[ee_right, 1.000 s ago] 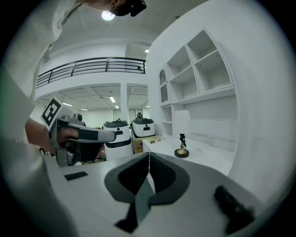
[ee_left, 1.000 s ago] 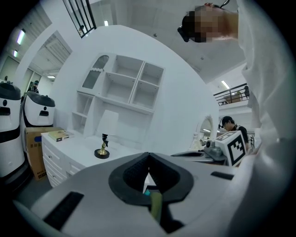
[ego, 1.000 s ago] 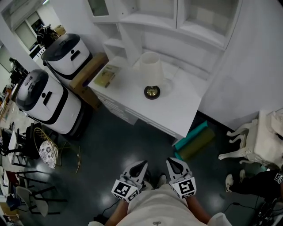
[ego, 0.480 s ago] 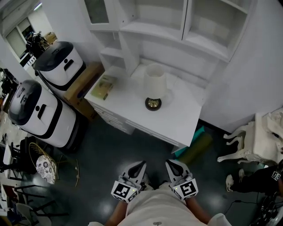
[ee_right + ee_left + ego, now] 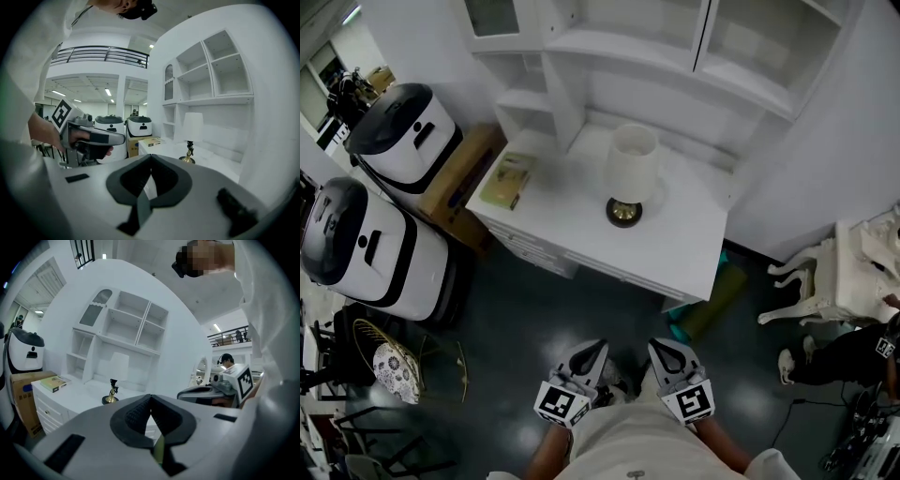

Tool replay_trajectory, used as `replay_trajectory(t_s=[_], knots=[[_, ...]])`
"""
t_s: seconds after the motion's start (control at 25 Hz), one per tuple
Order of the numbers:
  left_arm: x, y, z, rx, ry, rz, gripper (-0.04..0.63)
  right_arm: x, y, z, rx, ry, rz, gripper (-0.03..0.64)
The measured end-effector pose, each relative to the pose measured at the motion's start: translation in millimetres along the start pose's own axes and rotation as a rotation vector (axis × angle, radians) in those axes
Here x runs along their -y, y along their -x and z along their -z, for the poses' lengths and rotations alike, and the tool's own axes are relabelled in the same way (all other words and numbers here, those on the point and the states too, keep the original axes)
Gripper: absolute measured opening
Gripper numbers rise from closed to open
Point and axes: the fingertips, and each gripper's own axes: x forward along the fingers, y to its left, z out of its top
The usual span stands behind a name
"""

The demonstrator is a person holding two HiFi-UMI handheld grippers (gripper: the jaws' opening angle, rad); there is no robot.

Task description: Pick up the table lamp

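The pick-up had not begun: the white-shaded table lamp with a brass base [image 5: 630,176] stood on the white desk [image 5: 675,239], well apart from the left gripper [image 5: 600,347] and right gripper [image 5: 657,345], both pressed together, empty.

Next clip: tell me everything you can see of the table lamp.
The table lamp has a plain white, slightly tapered shade on a thin, dark, ornate stem. The stem rises from a round, brass-looking base with a dark rim. The lamp stands upright toward the back of the white desk, below the shelves. Only its base touches the desktop, and nothing else is in contact with it.
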Motion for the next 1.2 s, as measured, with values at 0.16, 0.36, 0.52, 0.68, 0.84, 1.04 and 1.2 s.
replay_trajectory(t_s=[0.16, 0.36, 0.52, 0.68, 0.84, 1.04, 1.2], knots=[[-7, -3, 2, -0.007, 0.032, 0.015, 0.009, 11, 0, -1, -0.007, 0.037, 0.083, 0.012], [-9, -19, 3, -0.017, 0.023, 0.018, 0.009, 24, -11, 0, 0.015, 0.043, 0.074, 0.012], [-10, -32, 0, -0.041, 0.016, 0.009, 0.009, 29, -23, -24, 0.129, 0.027, 0.029, 0.012], [-22, -47, -20, -0.019, 0.011, -0.028, 0.009, 50, -44, -29, 0.100, 0.049, -0.010, 0.012], [-33, -72, -41, 0.006, 0.005, -0.041, 0.009, 76, -64, -27, 0.079, 0.039, -0.039, 0.012], [-36, -106, -48, 0.003, 0.001, -0.064, 0.009, 108, -84, -23, 0.071, 0.018, -0.057, 0.014], [-38, -136, -53, 0.006, 0.020, -0.087, 0.009, 142, -99, -22, 0.080, 0.010, -0.058, 0.014]])
